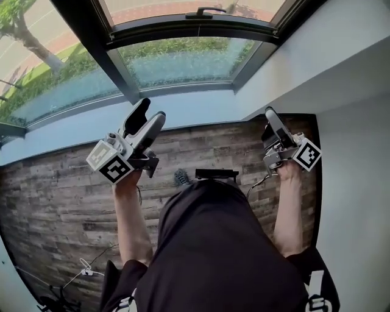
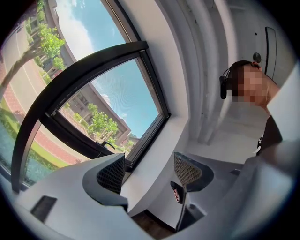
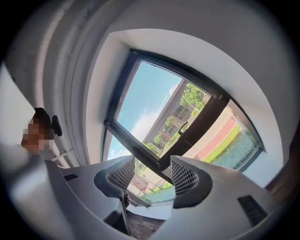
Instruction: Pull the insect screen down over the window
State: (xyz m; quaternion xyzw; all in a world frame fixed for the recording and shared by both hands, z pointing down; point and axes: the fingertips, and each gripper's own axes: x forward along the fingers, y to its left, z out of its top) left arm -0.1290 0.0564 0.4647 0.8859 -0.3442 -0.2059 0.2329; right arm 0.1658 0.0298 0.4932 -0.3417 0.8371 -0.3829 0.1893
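Observation:
The window (image 1: 183, 58) has a dark frame (image 1: 125, 76) and a black handle (image 1: 201, 11) on its upper sash; the glass shows trees and lawn outside, and I see no insect screen drawn over it. My left gripper (image 1: 148, 116) is raised toward the sill, open, with nothing between its fingers. In the left gripper view the left gripper (image 2: 150, 171) points at the window's right corner, with the handle (image 2: 108, 144) behind it. My right gripper (image 1: 272, 117) is held up by the right wall, also open and empty. In the right gripper view the right gripper (image 3: 152, 176) faces the frame's crossbar (image 3: 197, 126).
A pale sill (image 1: 183, 109) runs under the window. Wood-plank floor (image 1: 55, 195) lies below, with a thin cable (image 1: 85, 268) at the lower left. White wall (image 1: 359, 183) bounds the right side. The person's dark-clothed body (image 1: 213, 244) fills the lower middle.

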